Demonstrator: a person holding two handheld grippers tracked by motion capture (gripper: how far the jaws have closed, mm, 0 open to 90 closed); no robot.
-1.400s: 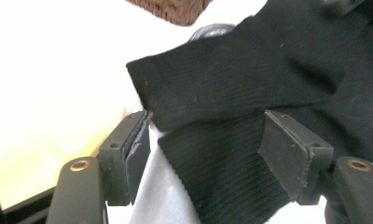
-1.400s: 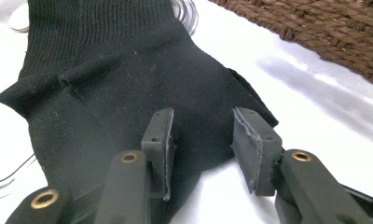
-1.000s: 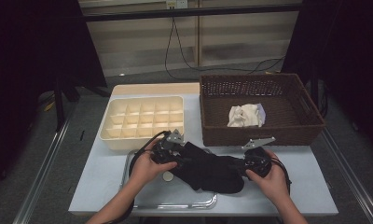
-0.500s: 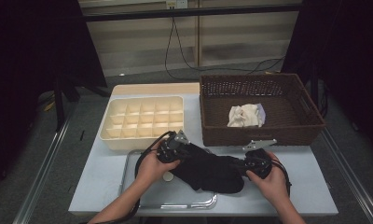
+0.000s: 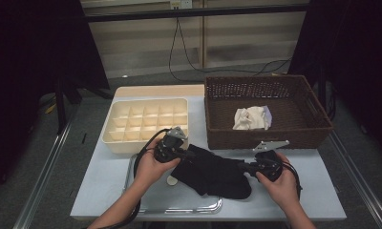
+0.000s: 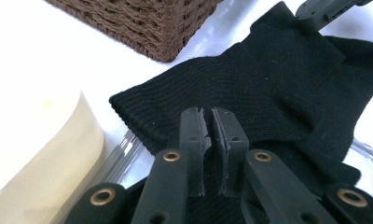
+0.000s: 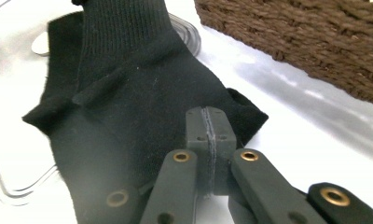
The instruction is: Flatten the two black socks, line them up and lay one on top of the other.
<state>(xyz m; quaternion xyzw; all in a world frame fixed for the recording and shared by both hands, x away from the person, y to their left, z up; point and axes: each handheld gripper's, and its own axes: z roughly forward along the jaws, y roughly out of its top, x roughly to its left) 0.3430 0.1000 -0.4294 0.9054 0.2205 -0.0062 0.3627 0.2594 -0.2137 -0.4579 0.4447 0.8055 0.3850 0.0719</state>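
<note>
Pinching the black sock (image 5: pixel 213 172), both grippers have just closed; the gripper views apparently show fabric between pads.

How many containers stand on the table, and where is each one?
3: a cream divided box at back left, a brown wicker basket at back right, a clear tray in front under the black sock.

Black tools (image 5: pixel 237 164), brass rivets, trailing cables
</note>
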